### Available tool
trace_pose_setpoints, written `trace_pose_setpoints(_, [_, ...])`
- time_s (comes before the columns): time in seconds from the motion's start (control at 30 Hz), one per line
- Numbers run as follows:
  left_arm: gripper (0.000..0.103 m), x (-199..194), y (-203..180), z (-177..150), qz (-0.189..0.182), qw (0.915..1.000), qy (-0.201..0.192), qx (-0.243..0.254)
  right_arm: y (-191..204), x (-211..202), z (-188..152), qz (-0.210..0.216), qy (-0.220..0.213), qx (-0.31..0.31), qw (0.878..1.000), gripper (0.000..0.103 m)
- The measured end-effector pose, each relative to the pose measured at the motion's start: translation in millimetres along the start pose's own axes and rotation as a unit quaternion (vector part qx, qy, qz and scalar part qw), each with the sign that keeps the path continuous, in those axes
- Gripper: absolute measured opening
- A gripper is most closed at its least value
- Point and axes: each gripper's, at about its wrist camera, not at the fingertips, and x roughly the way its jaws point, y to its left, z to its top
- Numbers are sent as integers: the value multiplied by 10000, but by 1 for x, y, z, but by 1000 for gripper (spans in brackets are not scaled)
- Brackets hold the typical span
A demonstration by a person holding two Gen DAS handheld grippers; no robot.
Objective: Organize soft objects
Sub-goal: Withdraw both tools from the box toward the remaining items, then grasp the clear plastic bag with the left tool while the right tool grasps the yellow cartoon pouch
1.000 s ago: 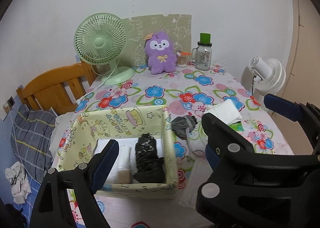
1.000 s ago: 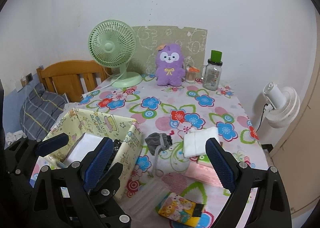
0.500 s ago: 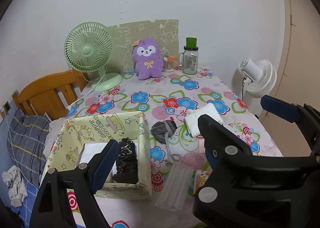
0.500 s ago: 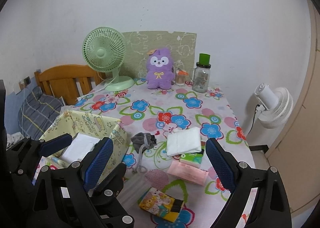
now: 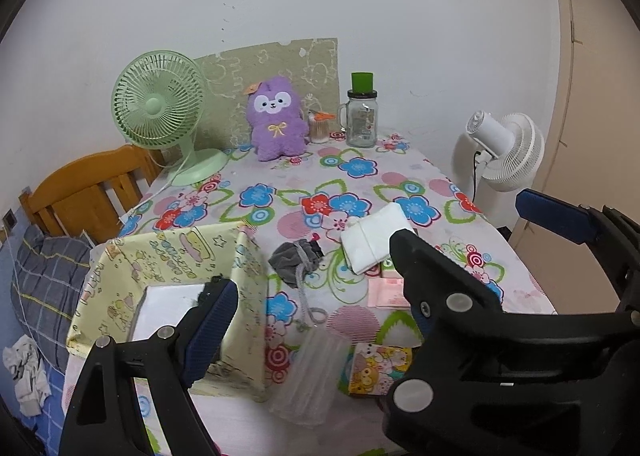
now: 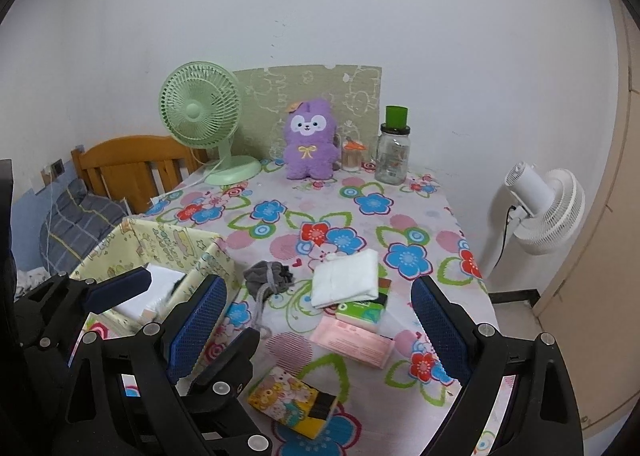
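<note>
- Left gripper (image 5: 316,316) hangs over the near table edge, blue pads spread wide, nothing between them
- Right gripper (image 6: 316,320) likewise spread wide and empty, pointing down across the table (image 6: 420,192)
- In the left view the right gripper's black frame fills the lower right corner; in the right view the left gripper (image 6: 172,288) shows at lower left, in front of the box (image 6: 176,240)
- Just past the left gripper's pads: the yellow cartoon box (image 5: 168,256), open on top, a white block (image 5: 168,296) inside, something dark at its edge, too hidden to name
- Right of the box lies the grey pouch (image 5: 296,256), slumped, its cord trailing toward the camera; in the right view the pouch (image 6: 268,276) sits between box and white pack
- White pack (image 6: 346,278) lies flat, its long axis running toward the far right corner, resting partly on a green pack (image 6: 360,312)
- Pink pack (image 6: 354,340) flat, just in front of the green one, long axis slanting down to the right
- Cartoon pack (image 6: 292,400) nearest the camera, tilted the same way
- Only the left view shows the clear bag (image 5: 308,372) lying flat beside the box's near corner
- Only the right view shows the green pack clearly; the left view hides most of it behind the black frame
- Far end: purple plush (image 6: 310,144) upright, facing the camera, between the green fan (image 6: 200,112) and the jar (image 6: 394,152)
- White fan (image 6: 544,208) stands off the table to the right
</note>
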Motion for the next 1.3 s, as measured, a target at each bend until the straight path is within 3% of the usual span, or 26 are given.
trace_pose_setpoints(0.53, [83,26,-14,-27,-143,9995,280,22,-17,19,-33,43,216,-15,9998,95])
trace_pose_setpoints(1.3, [79,48,-3,-75,-303,9965,768,98,-3,43,-79,168,592,124,9980,95])
